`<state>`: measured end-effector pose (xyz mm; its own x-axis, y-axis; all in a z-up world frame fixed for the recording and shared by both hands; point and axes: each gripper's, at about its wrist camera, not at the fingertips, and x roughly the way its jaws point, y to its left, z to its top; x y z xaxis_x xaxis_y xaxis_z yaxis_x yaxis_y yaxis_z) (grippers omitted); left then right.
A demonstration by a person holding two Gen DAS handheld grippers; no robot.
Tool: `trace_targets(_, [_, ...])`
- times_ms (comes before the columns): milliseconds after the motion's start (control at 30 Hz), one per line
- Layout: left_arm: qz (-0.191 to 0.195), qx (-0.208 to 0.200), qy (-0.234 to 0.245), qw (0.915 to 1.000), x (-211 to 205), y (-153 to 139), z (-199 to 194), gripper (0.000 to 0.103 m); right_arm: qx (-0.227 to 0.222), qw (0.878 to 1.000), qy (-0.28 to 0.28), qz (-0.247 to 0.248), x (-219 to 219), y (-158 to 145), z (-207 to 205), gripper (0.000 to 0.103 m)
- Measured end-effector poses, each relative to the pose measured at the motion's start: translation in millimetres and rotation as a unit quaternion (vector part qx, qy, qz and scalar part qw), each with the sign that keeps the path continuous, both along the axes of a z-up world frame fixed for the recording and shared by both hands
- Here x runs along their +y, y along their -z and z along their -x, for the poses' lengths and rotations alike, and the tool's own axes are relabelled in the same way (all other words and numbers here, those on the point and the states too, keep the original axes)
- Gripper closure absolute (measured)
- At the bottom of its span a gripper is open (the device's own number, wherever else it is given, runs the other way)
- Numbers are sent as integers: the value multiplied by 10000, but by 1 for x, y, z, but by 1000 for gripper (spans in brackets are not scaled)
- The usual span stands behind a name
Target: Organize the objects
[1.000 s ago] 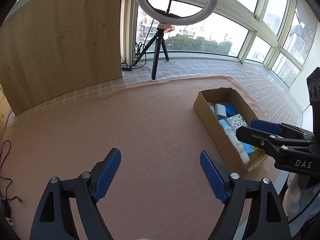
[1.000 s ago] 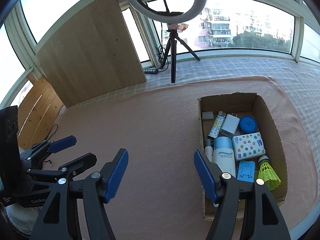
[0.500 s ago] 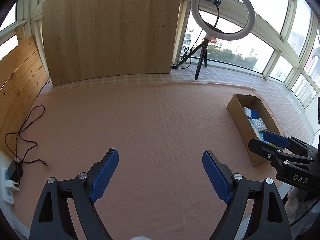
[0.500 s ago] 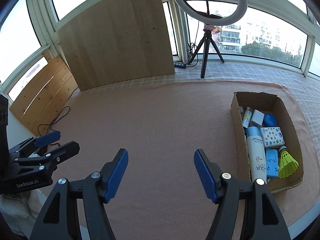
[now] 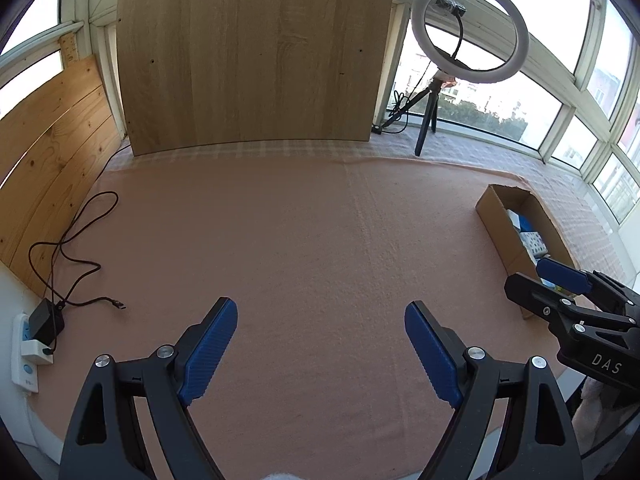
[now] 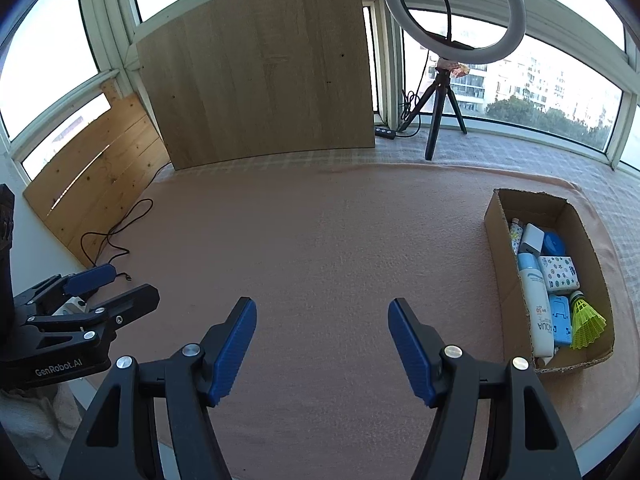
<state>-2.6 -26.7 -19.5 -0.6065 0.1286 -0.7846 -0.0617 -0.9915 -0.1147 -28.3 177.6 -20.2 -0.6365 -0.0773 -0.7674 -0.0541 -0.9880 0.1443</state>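
Right wrist view, nearest first: the right gripper (image 6: 322, 344) hangs over the pink blanket (image 6: 328, 248) with its two blue pads spread wide and nothing between them; the left gripper (image 5: 320, 350) is likewise wide and empty in its own view. One cardboard box (image 6: 496, 240) sits on the blanket to the right, well apart from both grippers, and holds the sorted things: one white spray bottle (image 6: 534, 304) lying along its left wall, one blue phone stand (image 6: 560, 318), one yellow-green shuttlecock (image 6: 586, 318), one dotted tissue pack (image 6: 558, 274), one white charger (image 6: 532, 240), one blue round case (image 6: 554, 244), and one small patterned tube (image 6: 515, 234). One black cable (image 5: 68, 248) trails over the blanket's left edge to one power strip (image 5: 28, 356). Farther back stand two wooden boards, one large (image 6: 260, 68) and one lower (image 6: 100, 160), one ring light (image 6: 454, 12) on a tripod, and curved windows.
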Motion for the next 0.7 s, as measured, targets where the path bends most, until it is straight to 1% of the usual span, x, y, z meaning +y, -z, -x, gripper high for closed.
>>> trace_targets(267, [12,11,27,10000,-5,1,1,15,132,9997,38,-213,-14,-5,-1,38])
trace_targets(700, [24,40,2,10000,-19,0,8,15,65,9997,22,-238,-26,-1,5,38])
